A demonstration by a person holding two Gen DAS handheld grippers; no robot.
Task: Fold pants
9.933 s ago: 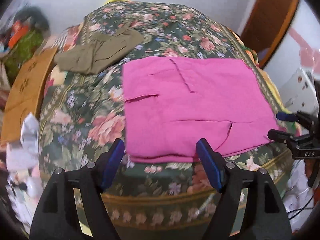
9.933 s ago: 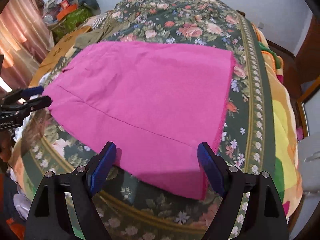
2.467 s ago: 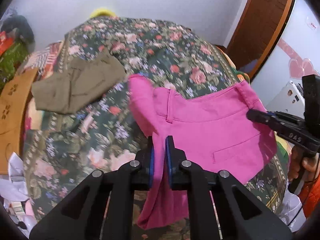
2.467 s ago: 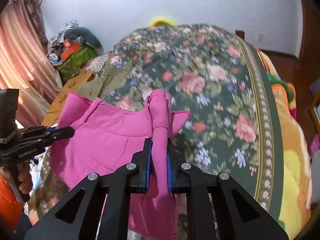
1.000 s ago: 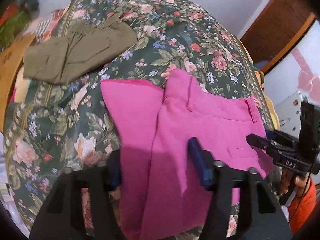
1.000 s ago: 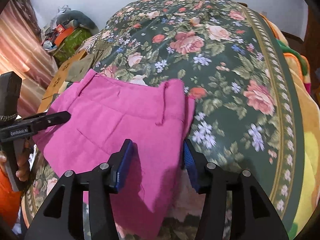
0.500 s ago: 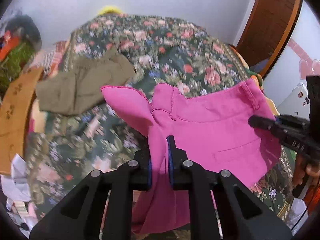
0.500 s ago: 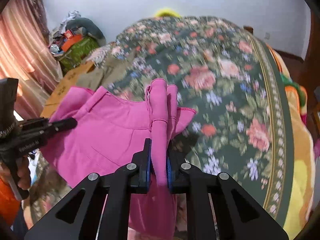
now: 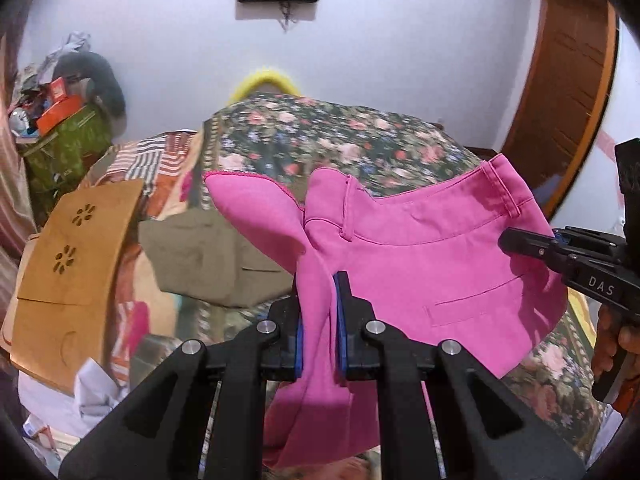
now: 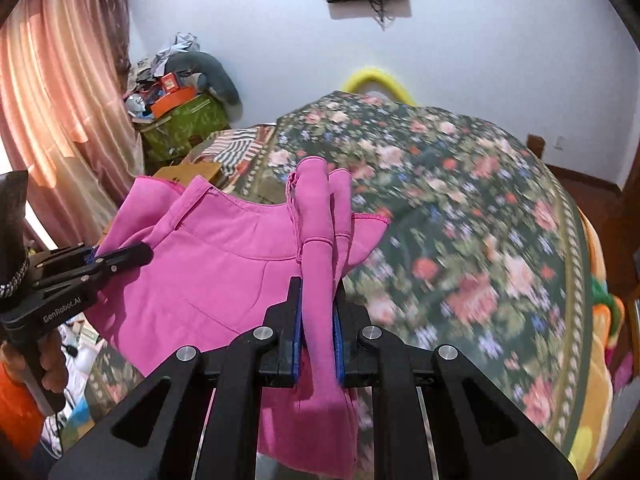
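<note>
Pink pants (image 9: 432, 264) held clear above the floral bedspread (image 10: 460, 208), waistband stretched crosswise between the two tools and running roughly level, the folded legs hanging down. Left gripper (image 9: 319, 312) is clamped on one bunched waistband end; right gripper (image 10: 317, 316) is clamped on the other. Olive garment (image 9: 208, 256) lies on the bed beyond.

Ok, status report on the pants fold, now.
Left gripper and right gripper both shut on pink pants. Pants lifted off the floral bed, hanging between them. Olive garment lies beyond, not in the way.
</note>
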